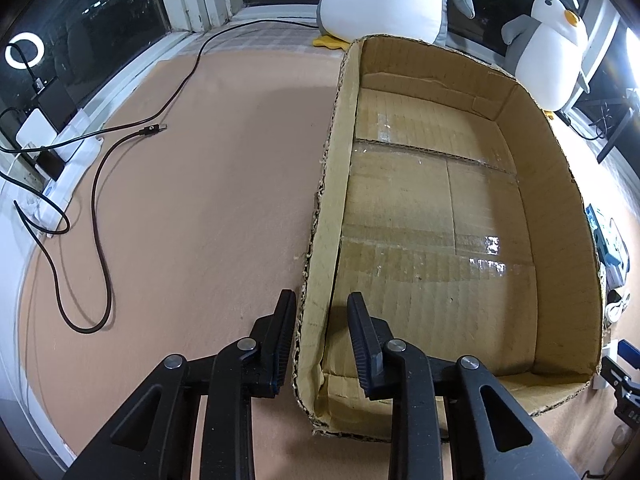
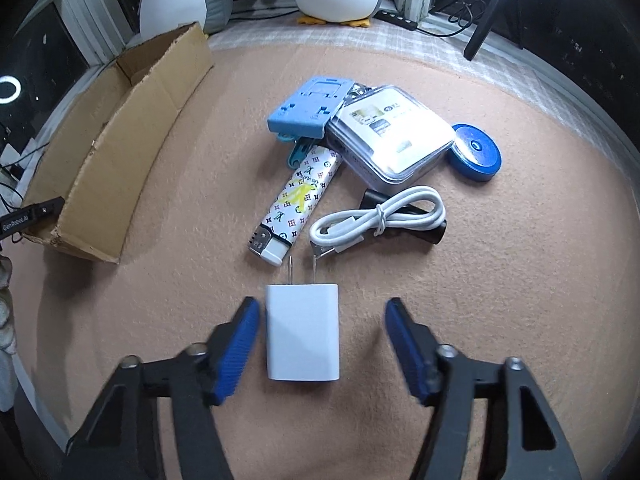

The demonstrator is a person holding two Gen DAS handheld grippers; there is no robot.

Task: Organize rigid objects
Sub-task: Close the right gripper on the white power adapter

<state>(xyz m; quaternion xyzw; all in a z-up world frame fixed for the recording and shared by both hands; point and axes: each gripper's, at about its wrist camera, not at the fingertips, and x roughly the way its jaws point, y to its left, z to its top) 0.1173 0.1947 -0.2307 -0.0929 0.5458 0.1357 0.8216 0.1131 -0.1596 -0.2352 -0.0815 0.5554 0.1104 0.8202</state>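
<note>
My left gripper [image 1: 322, 312] straddles the near left wall of an open cardboard box [image 1: 560, 152], one finger outside and one inside, shut on that wall. Nothing lies in the box. In the right wrist view the same box [image 2: 120, 152] stands at the left. A white plug charger [image 2: 302, 332] lies flat on the tan mat, prongs pointing away, between the blue pads of my right gripper [image 2: 322, 304]. The jaws are open: the left pad is almost at the charger's side and the right pad stands well clear of it.
Beyond the charger lie a patterned lighter [image 2: 298, 204], a coiled white cable [image 2: 380, 216], a clear plastic case [image 2: 390, 136], a blue round disc [image 2: 476, 152] and a blue plastic plate [image 2: 310, 108]. Black cables [image 1: 100, 216] trail left of the box. Penguin plush toys [image 1: 552, 48] sit by the window.
</note>
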